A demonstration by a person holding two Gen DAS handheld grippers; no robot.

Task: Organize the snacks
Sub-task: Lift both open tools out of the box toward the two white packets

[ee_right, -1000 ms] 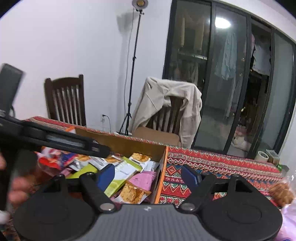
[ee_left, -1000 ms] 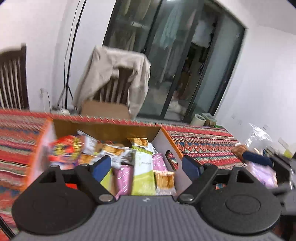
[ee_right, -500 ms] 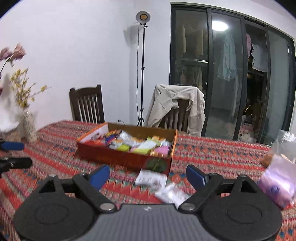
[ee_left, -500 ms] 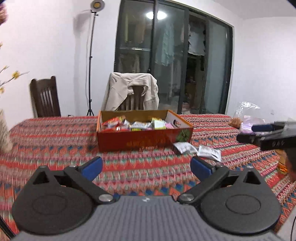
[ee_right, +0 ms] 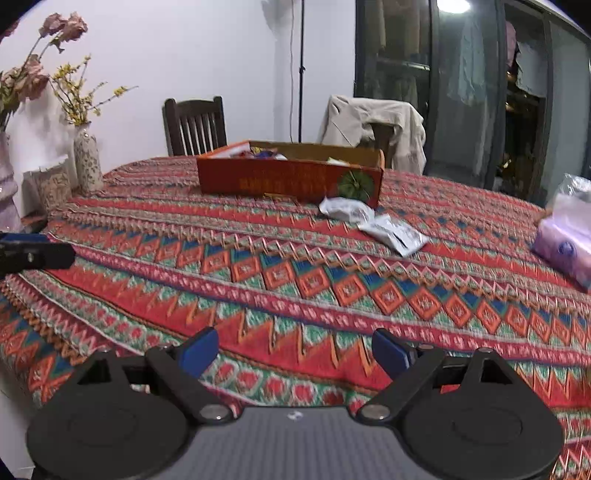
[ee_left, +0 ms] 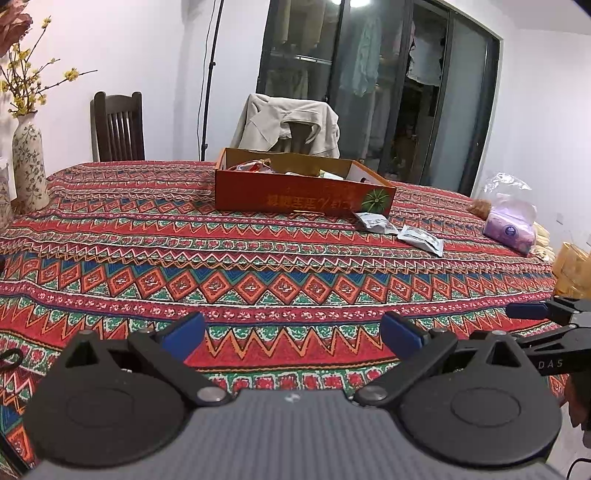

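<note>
Orange snack box (ee_left: pixel 303 194) mid-table, two packets (ee_right: pixel 373 223) beside, both grippers (ee_left: pixel 291 330) (ee_right: pixel 293 349) wide, empty.

A table (ee_left: pixel 258 266) covered in a red zigzag-patterned cloth fills both views. At its left edge stands a patterned vase (ee_right: pixel 88 162) holding yellow-flowered branches (ee_right: pixel 79 94), with dried pink flowers (ee_right: pixel 55 29) beside them. Behind the table are a dark wooden chair (ee_left: pixel 118 125), a light stand (ee_left: pixel 210 77), a second chair draped with a beige jacket (ee_left: pixel 291 125), and dark glass doors (ee_left: pixel 376 85).
</note>
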